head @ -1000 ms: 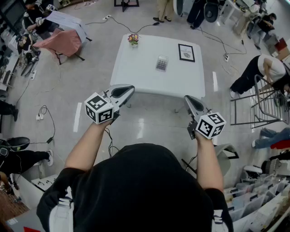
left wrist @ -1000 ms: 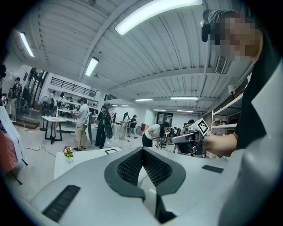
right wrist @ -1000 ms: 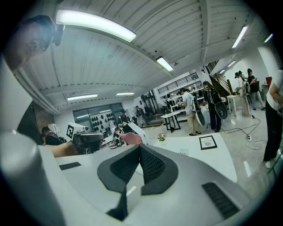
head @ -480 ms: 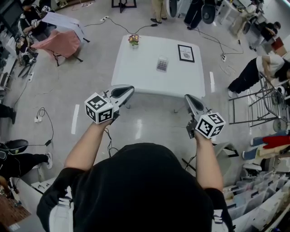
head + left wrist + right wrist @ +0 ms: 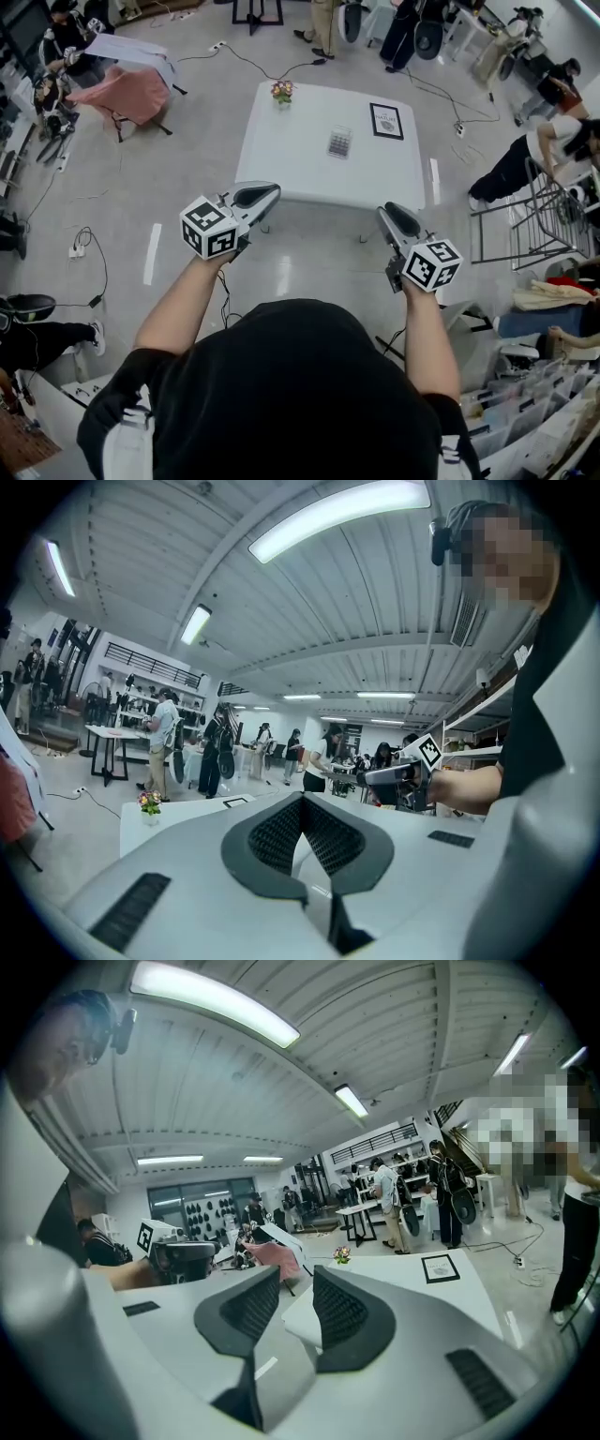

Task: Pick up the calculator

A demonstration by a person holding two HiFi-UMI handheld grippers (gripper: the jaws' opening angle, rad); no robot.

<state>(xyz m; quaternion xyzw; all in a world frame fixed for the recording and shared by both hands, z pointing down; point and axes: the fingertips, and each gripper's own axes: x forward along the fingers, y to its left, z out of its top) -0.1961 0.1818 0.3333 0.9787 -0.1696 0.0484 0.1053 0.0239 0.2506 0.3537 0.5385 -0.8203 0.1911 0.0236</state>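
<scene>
The grey calculator (image 5: 339,142) lies flat near the middle of the white table (image 5: 281,159). Both grippers are held in the air short of the table's near edge, well away from the calculator. My left gripper (image 5: 272,190) (image 5: 302,797) is shut, its pads meeting at the tip with nothing in them. The jaws of my right gripper (image 5: 384,210) (image 5: 295,1274) have just been opening; they stand apart with nothing between them. In both gripper views the jaws hide the calculator.
A small flower pot (image 5: 281,91) (image 5: 342,1254) stands at the table's far left corner. A black picture frame (image 5: 386,121) (image 5: 439,1267) lies at the far right. Cables (image 5: 272,58) run over the floor beyond, several people stand around, and a metal rack (image 5: 544,206) is at the right.
Both grippers have edged a little toward the table, which sits slightly lower in the head view. The right gripper's jaws look a bit wider than before.
</scene>
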